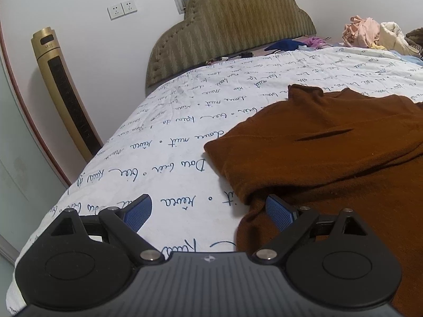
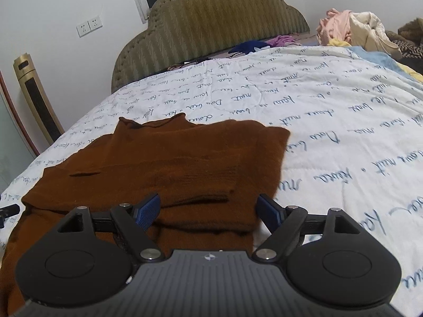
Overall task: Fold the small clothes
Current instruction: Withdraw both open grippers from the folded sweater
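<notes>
A brown knit sweater (image 1: 330,158) (image 2: 171,158) lies flat on the bed with its roll collar (image 2: 150,122) pointing toward the headboard and one side folded over the body. My left gripper (image 1: 208,208) is open at the sweater's left edge: its right finger hovers over the brown cloth and its left finger over the bare quilt. My right gripper (image 2: 210,206) is open, low over the near right part of the sweater. The folded layer's edge lies between its blue pads (image 2: 148,210), which do not press on it.
The bed's white quilt (image 1: 171,145) (image 2: 330,132) carries blue handwriting print. A padded headboard (image 1: 232,31) stands at the far end. A gold tower appliance (image 1: 63,92) stands by the wall at left. A heap of loose clothes (image 2: 349,29) sits at the far right.
</notes>
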Tool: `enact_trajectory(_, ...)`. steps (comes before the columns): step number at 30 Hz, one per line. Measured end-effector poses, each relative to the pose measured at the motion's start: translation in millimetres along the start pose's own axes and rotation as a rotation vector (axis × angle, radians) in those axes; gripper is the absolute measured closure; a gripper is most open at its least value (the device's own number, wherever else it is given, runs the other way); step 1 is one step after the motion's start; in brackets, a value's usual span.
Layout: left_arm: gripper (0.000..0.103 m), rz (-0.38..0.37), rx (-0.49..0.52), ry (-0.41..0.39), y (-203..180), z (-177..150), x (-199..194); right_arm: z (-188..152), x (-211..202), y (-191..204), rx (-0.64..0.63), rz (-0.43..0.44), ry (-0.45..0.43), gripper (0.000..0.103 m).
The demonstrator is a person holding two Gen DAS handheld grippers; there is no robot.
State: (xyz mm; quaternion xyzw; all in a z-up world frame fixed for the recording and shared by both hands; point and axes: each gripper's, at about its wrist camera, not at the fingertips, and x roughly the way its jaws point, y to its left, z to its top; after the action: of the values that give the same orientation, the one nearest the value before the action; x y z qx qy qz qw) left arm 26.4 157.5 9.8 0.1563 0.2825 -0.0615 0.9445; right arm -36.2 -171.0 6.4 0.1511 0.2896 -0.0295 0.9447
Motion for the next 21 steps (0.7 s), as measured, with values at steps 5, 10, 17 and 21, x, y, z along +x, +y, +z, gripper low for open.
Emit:
enact_trajectory(5,0.009,-0.02,-0.042,0.019,0,-2,-3,-9,-17,-10,0.004,0.061,0.027,0.011)
enact_trajectory(10,0.009,-0.138,-0.132,0.064,9,-11,-13,-20,-33,-18,-0.002,0.116,0.094,0.007)
enact_trajectory(17,0.009,-0.353,-0.283,0.19,29,-36,-16,-37,-60,-40,0.035,0.213,0.143,0.01)
enact_trajectory(21,0.009,-0.45,-0.327,0.235,26,-46,-14,-45,-69,-42,0.038,0.275,0.191,0.013)
